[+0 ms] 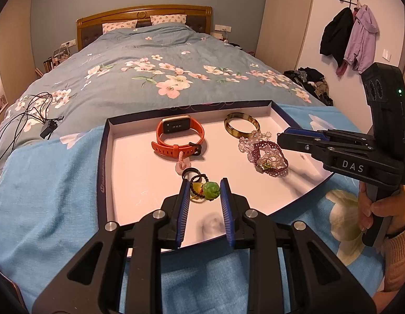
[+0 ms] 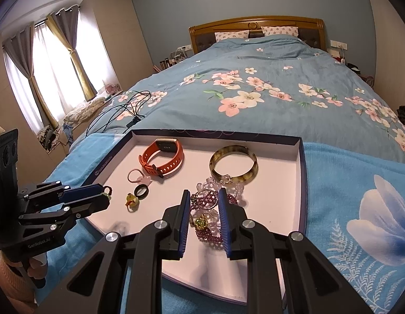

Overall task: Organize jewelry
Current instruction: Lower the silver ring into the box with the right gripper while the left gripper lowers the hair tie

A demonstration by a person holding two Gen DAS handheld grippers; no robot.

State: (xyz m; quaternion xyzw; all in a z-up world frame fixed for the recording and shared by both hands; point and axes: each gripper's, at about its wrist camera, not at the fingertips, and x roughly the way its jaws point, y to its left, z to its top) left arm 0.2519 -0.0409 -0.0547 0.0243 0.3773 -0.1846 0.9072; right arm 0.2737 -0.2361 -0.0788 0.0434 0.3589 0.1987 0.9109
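Note:
A shallow white tray (image 1: 105,157) (image 2: 303,170) lies on a blue blanket and holds the jewelry. My left gripper (image 1: 205,183) (image 2: 107,195) hangs just above the tray's near left part, shut on a green rose bead (image 1: 211,191) with a dark beaded cord. A yellow charm (image 2: 131,200), a black ring (image 2: 136,193) and a pink ring (image 2: 130,176) lie just beyond it. My right gripper (image 2: 203,192) (image 1: 279,137) hovers over a tangle of purple bead bracelet (image 2: 207,235) and clear bead bracelet (image 2: 228,179). Its pads stand narrowly apart, touching nothing. An orange watch (image 1: 180,136) and a horn-coloured bangle (image 2: 213,164) lie at the back.
The tray rests on a light blue blanket (image 1: 45,196) at the foot of a bed with a flowered quilt (image 1: 150,78). Black cables and a charger (image 1: 48,128) lie on the quilt to the left. A hand (image 1: 380,209) holds the right gripper's handle.

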